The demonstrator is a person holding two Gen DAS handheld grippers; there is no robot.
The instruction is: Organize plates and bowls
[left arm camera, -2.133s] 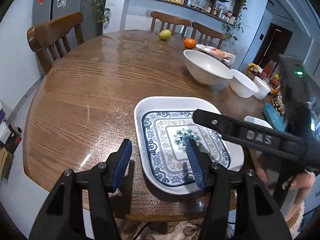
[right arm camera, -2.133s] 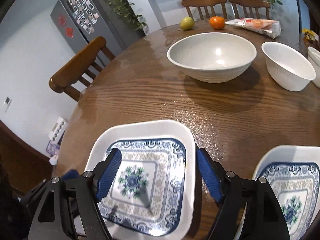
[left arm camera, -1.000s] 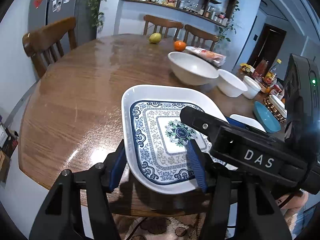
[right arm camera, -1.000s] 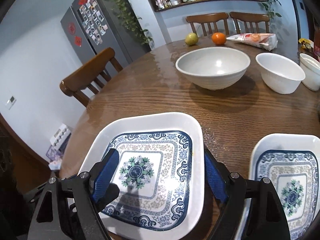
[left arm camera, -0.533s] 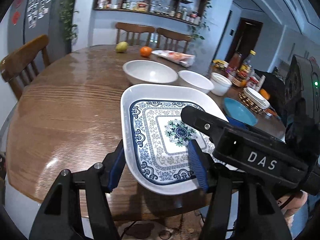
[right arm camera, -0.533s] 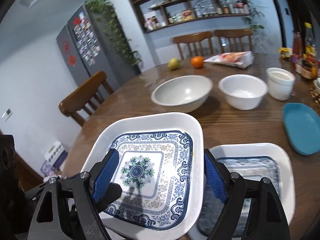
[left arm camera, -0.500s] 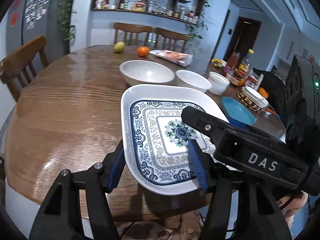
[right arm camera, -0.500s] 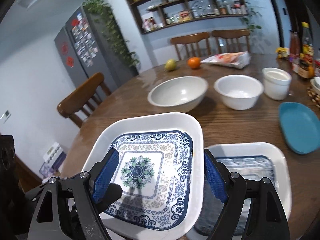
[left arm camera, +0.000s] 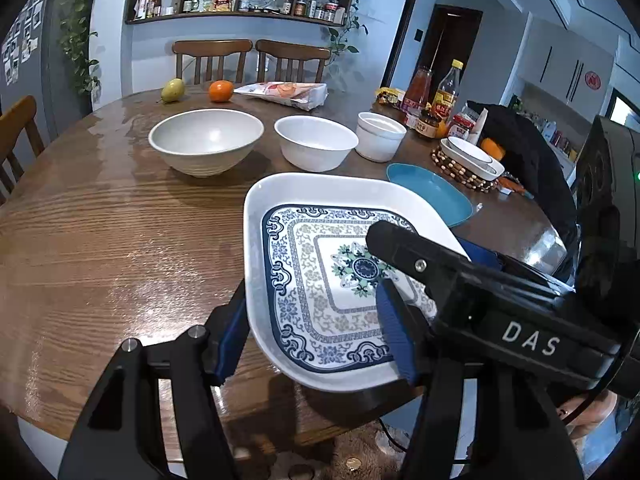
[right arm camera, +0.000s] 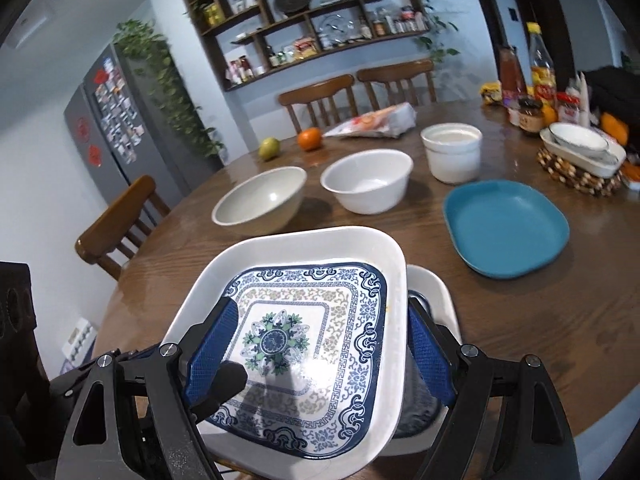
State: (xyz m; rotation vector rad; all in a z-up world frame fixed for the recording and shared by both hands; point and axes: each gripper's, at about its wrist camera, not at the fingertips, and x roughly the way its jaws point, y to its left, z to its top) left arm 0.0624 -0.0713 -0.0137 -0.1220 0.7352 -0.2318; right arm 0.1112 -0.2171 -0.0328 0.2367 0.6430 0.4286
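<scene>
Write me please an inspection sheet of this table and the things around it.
Surface: wooden table, glossy.
Job's things: patterned plate held in the air over a second plate; blue plate and three white bowls on the table.
Clutter: pear, orange, packet, bottles at the far side.
Grippers: left gripper and right gripper both shut on the patterned plate.
Cables: one thin cable below the table edge.
Surroundings: chairs, shelf, fridge.

White square plate (right arm camera: 320, 312) with blue floral border; teal dish (right arm camera: 506, 226); white bowls (right arm camera: 366, 186); brown wood-grain counter (left arm camera: 100, 240).
</scene>
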